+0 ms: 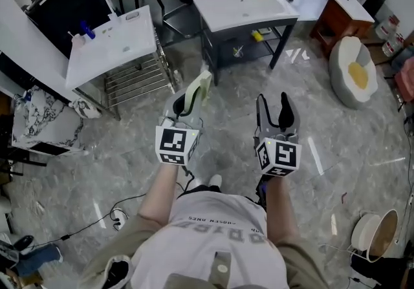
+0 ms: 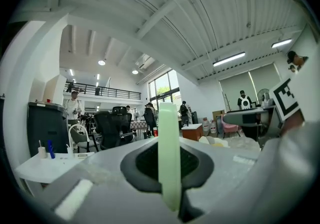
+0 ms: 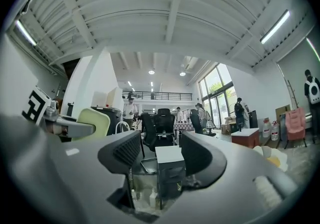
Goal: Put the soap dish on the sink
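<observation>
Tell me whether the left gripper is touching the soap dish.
Touching. The left gripper view shows the left gripper clamping the pale green soap dish, which stands edge-on between its shut jaws.

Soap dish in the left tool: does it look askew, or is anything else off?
The soap dish stands on edge in the shut left tool, not flat; it would probably need tipping level before being set down. The right tool is open and empty. Nothing else looks odd.

The soap dish (image 1: pixel 199 87) is pale green. The sink (image 1: pixel 226 13) is white. The floor (image 1: pixel 336 152) is grey and marbled. The marker cubes (image 1: pixel 176 145) show black squares on white.
</observation>
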